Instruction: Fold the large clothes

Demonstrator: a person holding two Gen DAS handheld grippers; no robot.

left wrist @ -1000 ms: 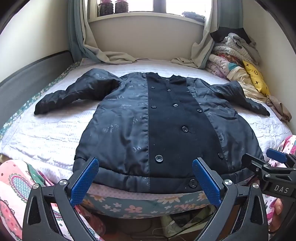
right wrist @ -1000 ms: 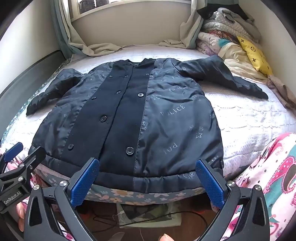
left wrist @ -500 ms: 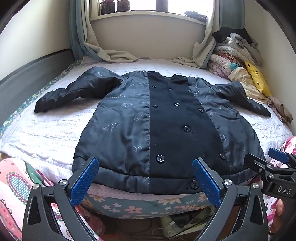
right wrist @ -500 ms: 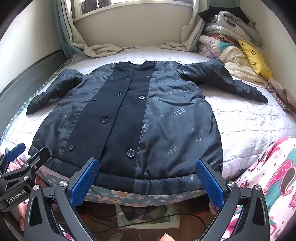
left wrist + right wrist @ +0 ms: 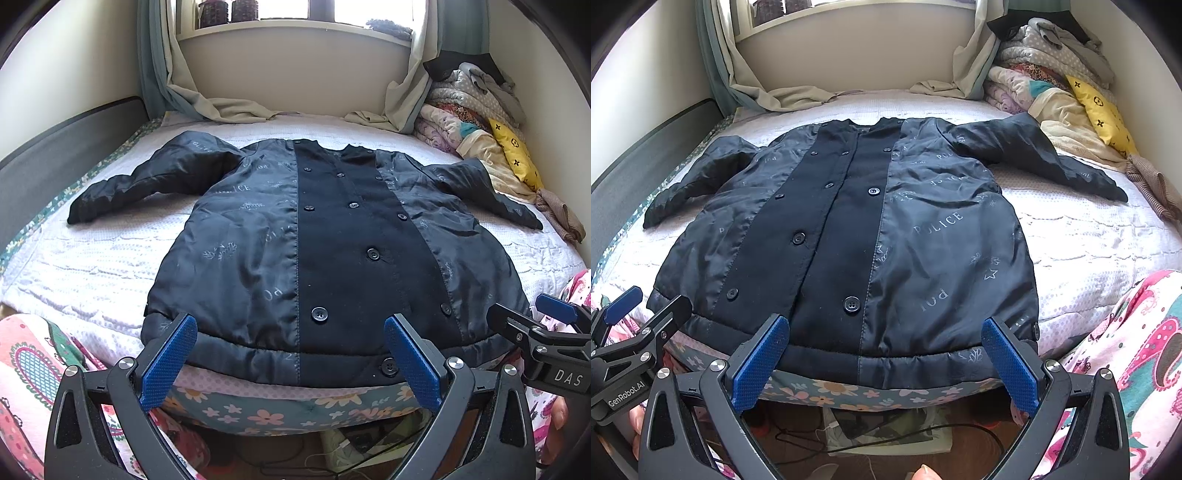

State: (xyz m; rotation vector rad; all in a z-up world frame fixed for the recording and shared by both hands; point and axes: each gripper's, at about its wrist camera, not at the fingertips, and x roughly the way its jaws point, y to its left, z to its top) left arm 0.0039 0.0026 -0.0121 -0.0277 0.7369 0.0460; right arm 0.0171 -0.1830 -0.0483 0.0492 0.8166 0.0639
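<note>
Lying flat on the bed (image 5: 92, 273), front up, the coat (image 5: 332, 240) is spread with sleeves toward 10 and 2 o'clock, ready for folding. Both the left tongs (image 5: 291, 363) and the right tongs (image 5: 884, 363) are held apart at the hem, at 6 o'clock, nothing gripped.

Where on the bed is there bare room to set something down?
Bare bedspread lies between the coat's left sleeve and near bed edge, and right of the coat. The clothes pile crowds the far right corner.

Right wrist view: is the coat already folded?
No, the coat lies spread flat on the bed with both sleeves stretched out sideways.
</note>
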